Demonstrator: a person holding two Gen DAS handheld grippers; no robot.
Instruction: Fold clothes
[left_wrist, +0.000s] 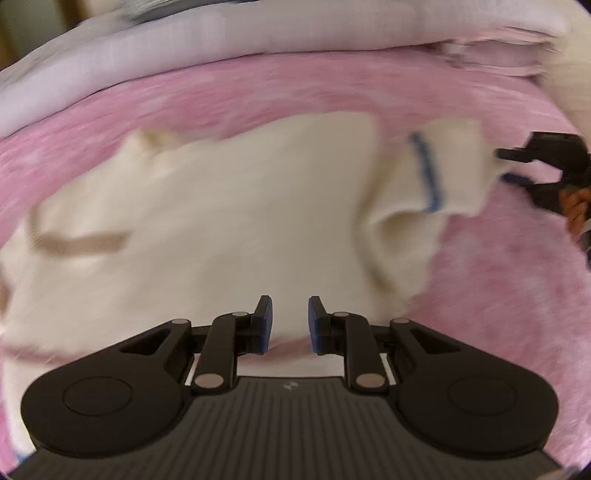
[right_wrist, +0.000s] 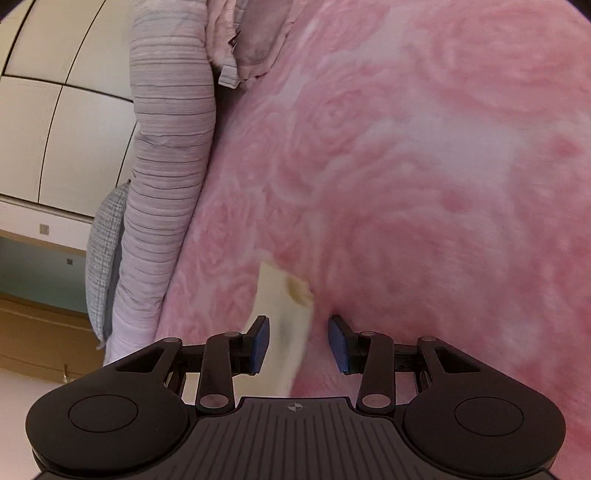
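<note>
A cream garment (left_wrist: 207, 221) lies spread on a pink rose-patterned blanket (left_wrist: 258, 96), blurred by motion. It has a beige band at the left and a blue-striped sleeve (left_wrist: 443, 166) raised at the right. My left gripper (left_wrist: 290, 317) hovers over the garment's near edge, its blue pads apart with nothing pinched. At the right edge, my right gripper (left_wrist: 502, 166) straddles the sleeve's end. In the right wrist view the right gripper (right_wrist: 299, 339) stands open, with a cream strip of cloth (right_wrist: 284, 325) between its fingers, next to the left pad and clear of the right one.
A folded pale lilac striped quilt (left_wrist: 184, 44) lines the far side of the blanket (right_wrist: 424, 184); in the right wrist view the same quilt (right_wrist: 166, 147) runs along the left. Beside it lie a grey checked pillow (right_wrist: 105, 251) and tiled floor (right_wrist: 55, 129). A hand (left_wrist: 576, 210) holds the right gripper.
</note>
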